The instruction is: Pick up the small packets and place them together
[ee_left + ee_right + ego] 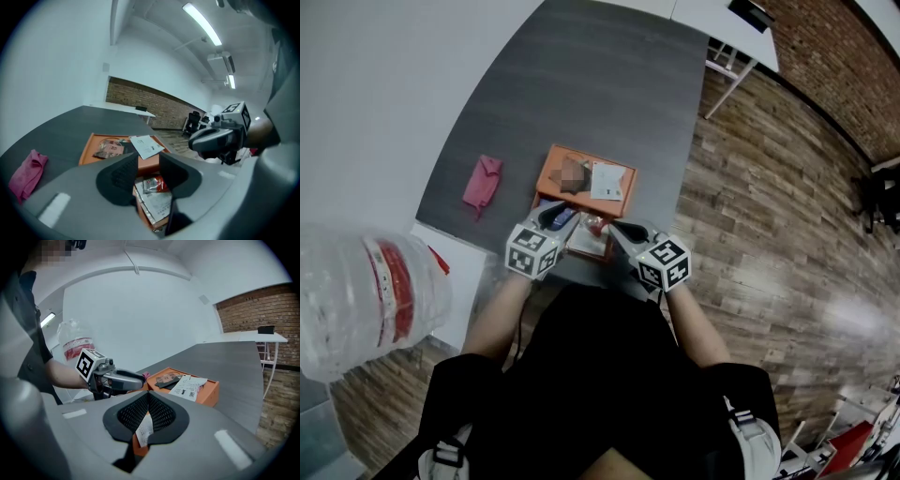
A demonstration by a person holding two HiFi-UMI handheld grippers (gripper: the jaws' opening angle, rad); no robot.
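Observation:
An orange box (555, 169) on the dark grey table holds a brownish packet (108, 147) and a white printed packet (607, 181). Nearer the table's front edge, a second orange tray (157, 224) holds a red packet (154, 184) lying on white ones. My left gripper (149, 161) hovers just above this tray, open, with nothing between its pads. My right gripper (148, 401) is close beside it on the right, shut on a small white packet (144, 429) that hangs below the jaws. In the head view the left gripper (565, 217) and right gripper (614, 228) flank the near tray.
A pink cloth (482, 183) lies on the table to the left of the orange box. A large clear water bottle (366, 300) stands at the far left by a white surface. Wooden floor lies beyond the table's right edge.

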